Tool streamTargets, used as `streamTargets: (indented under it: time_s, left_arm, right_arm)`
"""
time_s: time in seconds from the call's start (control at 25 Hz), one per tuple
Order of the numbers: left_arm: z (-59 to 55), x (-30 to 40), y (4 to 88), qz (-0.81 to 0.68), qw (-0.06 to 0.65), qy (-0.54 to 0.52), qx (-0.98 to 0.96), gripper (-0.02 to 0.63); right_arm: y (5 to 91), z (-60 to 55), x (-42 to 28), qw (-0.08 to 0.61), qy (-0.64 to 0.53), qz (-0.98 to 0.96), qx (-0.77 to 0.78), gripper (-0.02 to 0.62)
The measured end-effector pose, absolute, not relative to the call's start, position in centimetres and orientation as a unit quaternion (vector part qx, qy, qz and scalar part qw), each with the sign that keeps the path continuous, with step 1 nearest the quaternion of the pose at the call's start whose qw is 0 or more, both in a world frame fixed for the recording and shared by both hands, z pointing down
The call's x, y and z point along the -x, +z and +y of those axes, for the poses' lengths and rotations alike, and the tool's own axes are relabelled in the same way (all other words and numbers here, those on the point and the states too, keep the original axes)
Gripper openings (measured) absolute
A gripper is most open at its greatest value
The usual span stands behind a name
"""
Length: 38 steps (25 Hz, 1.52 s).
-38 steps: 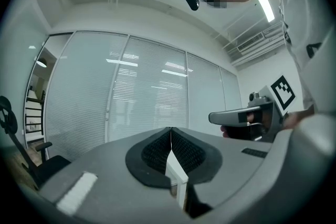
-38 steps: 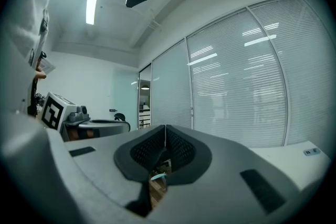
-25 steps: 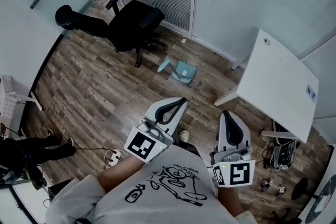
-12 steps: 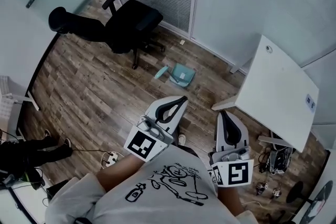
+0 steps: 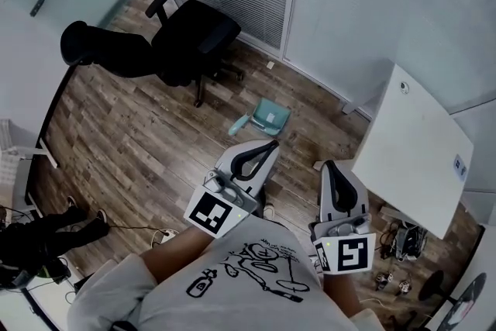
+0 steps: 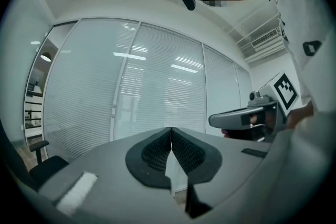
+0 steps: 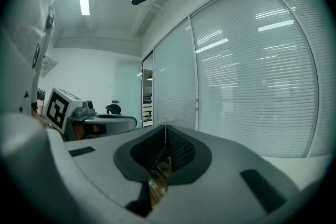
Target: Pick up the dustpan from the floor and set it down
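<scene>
- My left gripper is nearest, held level in front of my chest. In the left gripper view its jaws are pressed together with nothing between them.
- My right gripper sits at 3 o'clock from the left one, just beside it. In the right gripper view its pads also meet, and it carries nothing.
- The dustpan lies flat on the wood floor at 12 o'clock from my left gripper, near but not touched. Its handle sticks out toward 8 o'clock, on my left gripper's side.
- I judge the dustpan to be thin moulded plastic: light, stiff and smooth, so a loose grip could slip.
- The handle is the place to take hold. It looks narrow enough for the jaws, while the pan's walls look too broad and shallow to pinch well.
- Held at the handle's end, the pan would likely droop, so I would grip close to where the handle joins the pan. Either jaw pair must spread first.
- Beyond it, at 11 o'clock, stands a black office chair, well apart from the dustpan.
- At 2 o'clock is a white table, clear of my reach path.
</scene>
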<state>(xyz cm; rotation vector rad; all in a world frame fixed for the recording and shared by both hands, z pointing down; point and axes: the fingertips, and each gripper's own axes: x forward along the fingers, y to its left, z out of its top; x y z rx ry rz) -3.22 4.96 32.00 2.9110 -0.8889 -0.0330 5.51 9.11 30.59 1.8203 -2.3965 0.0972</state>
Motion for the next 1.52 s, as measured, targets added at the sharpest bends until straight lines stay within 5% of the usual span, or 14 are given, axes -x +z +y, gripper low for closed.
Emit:
streamTargets:
  time_s: [0.72,1.52]
  left_arm:
    - [-8.1,3.5,31.0,-0.291,0.046,-0.028,-0.955,0.002]
    - [-8.6,-2.0,29.8,-0.301,0.035,-0.027,-0.953,0.002]
  right_arm:
    - [28.9,-4.3,-5.3,0.07,0.006,-0.792,-0.606,0.006]
    - [28.2,-4.8,-10.3,0.06,0.004,-0.803,-0.593,0.006]
